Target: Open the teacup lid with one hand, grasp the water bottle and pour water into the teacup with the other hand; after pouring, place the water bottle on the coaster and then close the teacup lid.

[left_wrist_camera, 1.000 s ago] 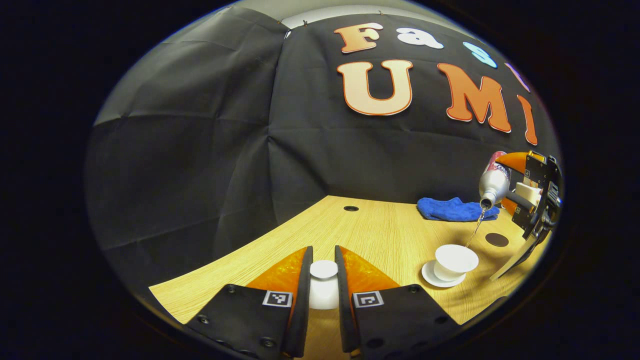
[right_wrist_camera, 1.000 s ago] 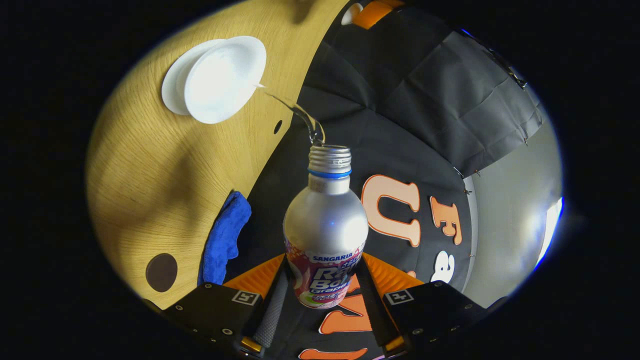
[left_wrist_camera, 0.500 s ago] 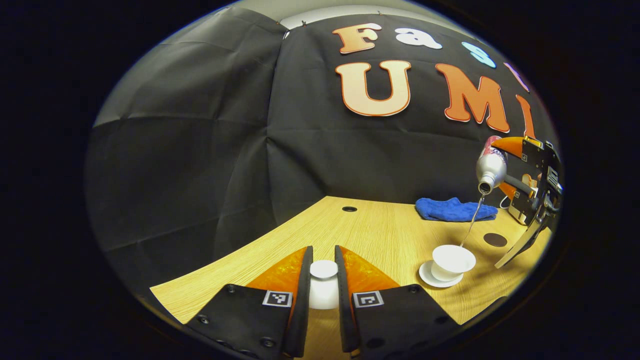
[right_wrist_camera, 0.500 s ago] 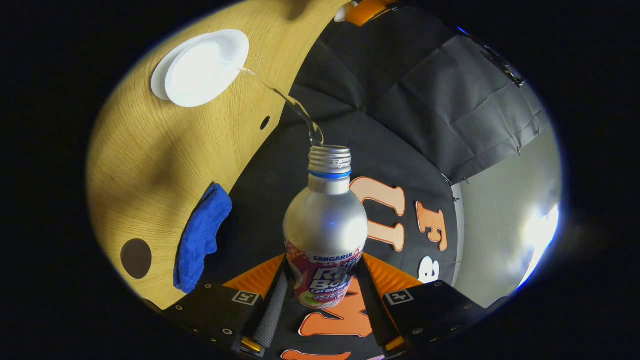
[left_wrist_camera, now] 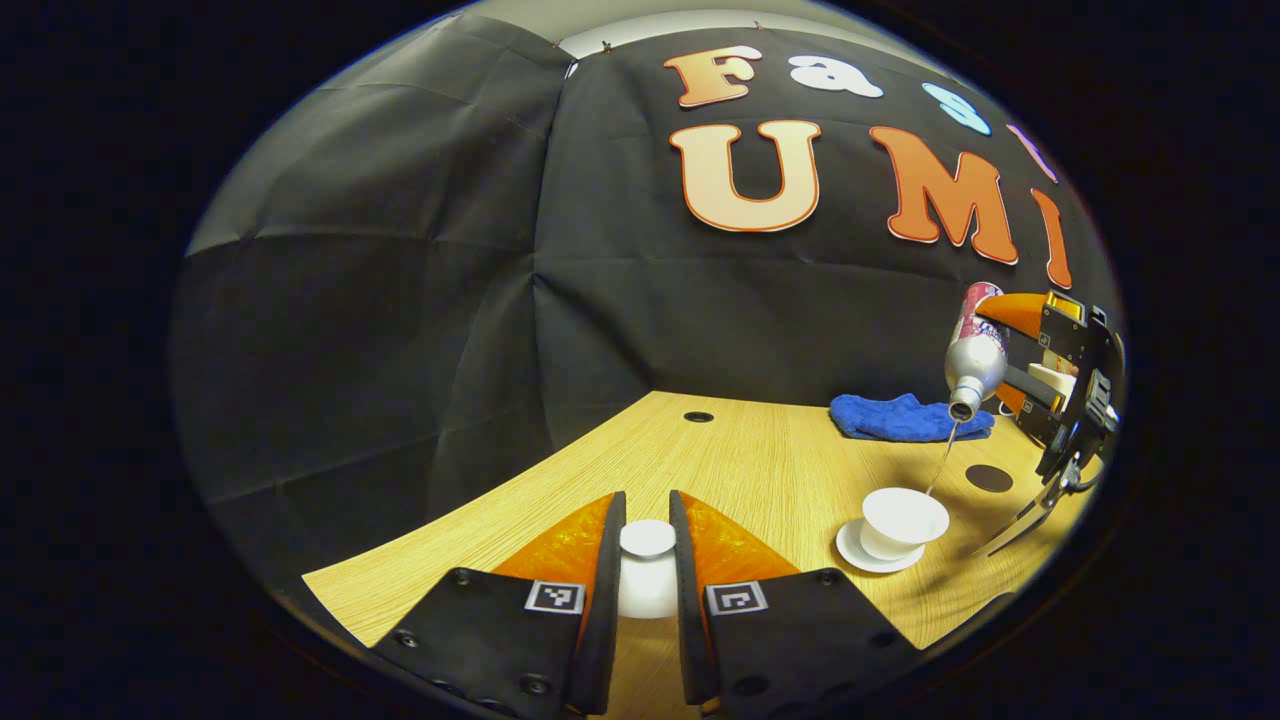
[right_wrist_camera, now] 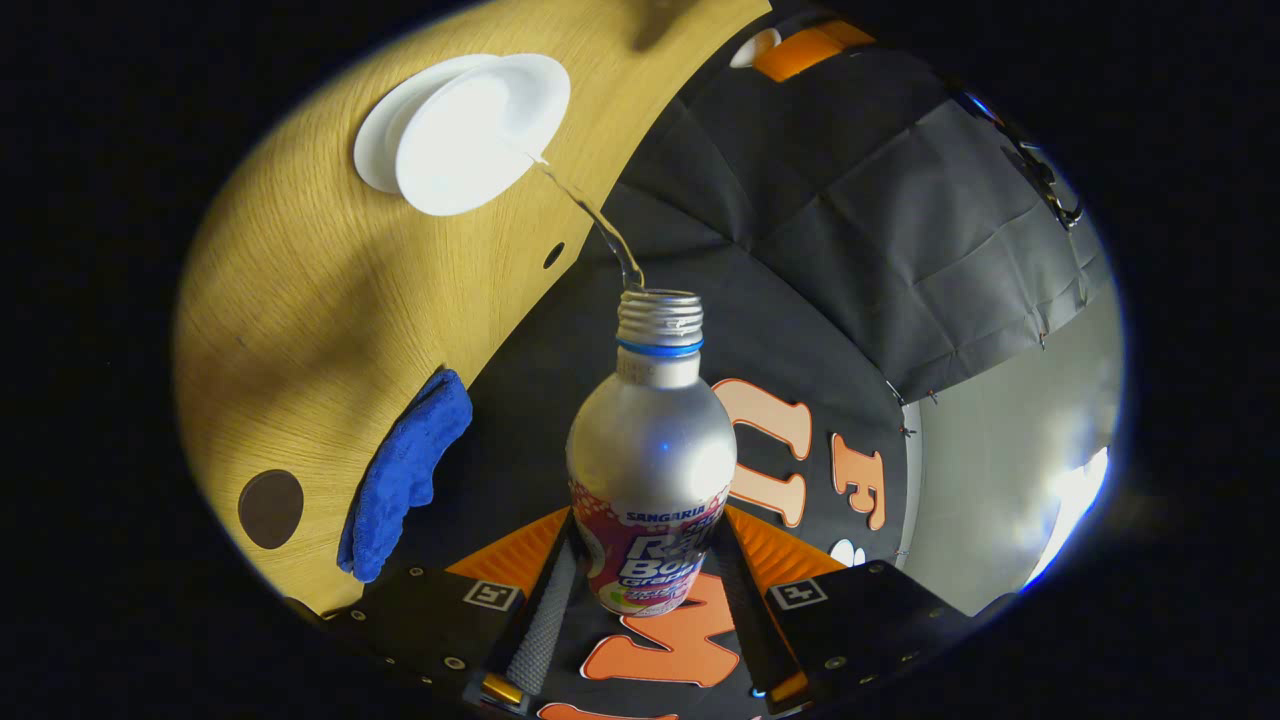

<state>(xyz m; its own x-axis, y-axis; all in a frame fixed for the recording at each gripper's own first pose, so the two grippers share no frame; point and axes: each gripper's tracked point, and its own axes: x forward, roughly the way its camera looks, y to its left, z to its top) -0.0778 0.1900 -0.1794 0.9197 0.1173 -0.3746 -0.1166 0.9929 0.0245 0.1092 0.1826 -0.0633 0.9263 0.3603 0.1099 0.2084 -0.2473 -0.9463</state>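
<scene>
My left gripper (left_wrist_camera: 647,535) is shut on the white teacup lid (left_wrist_camera: 647,540), held low over the wooden table (left_wrist_camera: 760,460). The white teacup (left_wrist_camera: 903,518) stands uncovered on its saucer (left_wrist_camera: 852,552) at the right. My right gripper (right_wrist_camera: 640,560) is shut on a silver water bottle (right_wrist_camera: 650,440), tilted mouth-down above the cup. A thin stream of water (right_wrist_camera: 590,215) runs from the bottle's mouth into the teacup (right_wrist_camera: 480,130). In the left gripper view the bottle (left_wrist_camera: 975,350) and right gripper (left_wrist_camera: 1060,390) hang above and right of the cup. A dark round coaster (left_wrist_camera: 988,478) lies just beyond the cup.
A blue cloth (left_wrist_camera: 905,417) lies at the back of the table near the wall, also seen in the right gripper view (right_wrist_camera: 405,475) beside the coaster (right_wrist_camera: 270,508). A small hole (left_wrist_camera: 698,416) is in the tabletop near the back.
The pour has continued throughout. The right gripper with the bottle rose a little, then came back down closer to the cup. The left gripper has held still with the lid.
</scene>
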